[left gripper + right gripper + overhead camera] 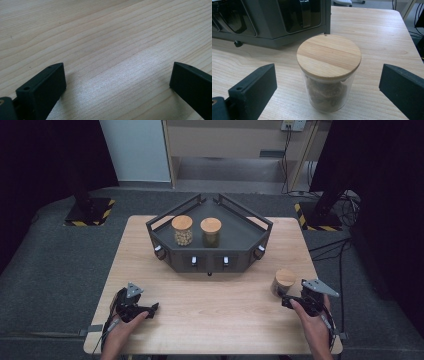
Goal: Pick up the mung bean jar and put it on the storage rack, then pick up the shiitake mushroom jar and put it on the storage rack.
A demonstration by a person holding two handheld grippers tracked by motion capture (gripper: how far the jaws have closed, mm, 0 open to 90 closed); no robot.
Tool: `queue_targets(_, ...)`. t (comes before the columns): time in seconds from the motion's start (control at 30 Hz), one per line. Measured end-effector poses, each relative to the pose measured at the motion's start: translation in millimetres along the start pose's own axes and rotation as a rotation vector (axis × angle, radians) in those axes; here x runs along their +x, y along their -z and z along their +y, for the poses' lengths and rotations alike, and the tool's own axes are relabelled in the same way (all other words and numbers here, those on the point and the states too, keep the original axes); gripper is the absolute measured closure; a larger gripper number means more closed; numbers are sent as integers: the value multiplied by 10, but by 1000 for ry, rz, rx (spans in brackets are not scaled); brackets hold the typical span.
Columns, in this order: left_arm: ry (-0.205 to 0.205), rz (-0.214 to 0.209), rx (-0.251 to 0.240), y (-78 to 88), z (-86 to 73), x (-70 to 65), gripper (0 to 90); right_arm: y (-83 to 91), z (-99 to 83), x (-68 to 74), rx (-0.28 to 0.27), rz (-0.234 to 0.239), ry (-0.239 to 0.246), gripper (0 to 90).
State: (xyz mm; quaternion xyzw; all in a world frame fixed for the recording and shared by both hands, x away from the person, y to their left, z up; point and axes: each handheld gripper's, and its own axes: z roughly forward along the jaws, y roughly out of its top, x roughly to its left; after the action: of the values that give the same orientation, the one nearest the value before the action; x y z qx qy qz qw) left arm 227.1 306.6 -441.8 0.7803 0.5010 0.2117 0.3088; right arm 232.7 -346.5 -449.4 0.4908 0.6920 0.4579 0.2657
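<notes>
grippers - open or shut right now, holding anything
Left claw: open, holding nothing, over bare table.
Right claw: open, jaws either side of the wood-lidded jar, not gripping it.

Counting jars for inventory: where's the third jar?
The third jar stands on the table's right side, just ahead of the open right gripper, outside the tray.

- Table [210, 300]: pale wood, fine straight grain under both claws.
- Left claw [117, 77]: black jaws, grey top plate.
- Right claw [327, 82]: black jaws, grey top plate.
- Jar [328, 75] between the right claw's jaws: clear glass, tan wooden lid with streaked grain, brown contents.
- Tray [165, 237] beyond the claws: dark grey, small white spots along its front.
- Two jars in the tray: tan lids; one [182, 231] with beige contents, the other [211, 232] olive-green.
- Floor bases: black with yellow-black stripes [107, 210].
</notes>
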Motion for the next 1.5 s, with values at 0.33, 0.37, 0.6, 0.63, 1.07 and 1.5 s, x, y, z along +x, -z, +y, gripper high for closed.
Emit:
queue_targets(0.33, 0, 0, 0, 0, 0, 0, 0, 7, -87, 4, -3, 3, -9, 14)
queue_targets(0.37, 0, 0, 0, 0, 0, -1, 0, 5, -95, 4, 0, 4, -10, 14)
queue_targets(0.6, 0, 0, 0, 0, 0, -1, 0, -57, -121, 9, 9, 0, -16, 14)
queue_targets(0.63, 0, 0, 0, 0, -1, -1, 0, -63, -118, 10, 9, -1, -17, 14)
queue_targets(1.07, 0, 0, 0, 0, 0, -1, 0, -171, -73, 15, 8, -8, -23, 17)
queue_targets(1.5, 0, 0, 0, 0, -1, -1, 0, -266, -18, 26, 20, -21, -21, 19)
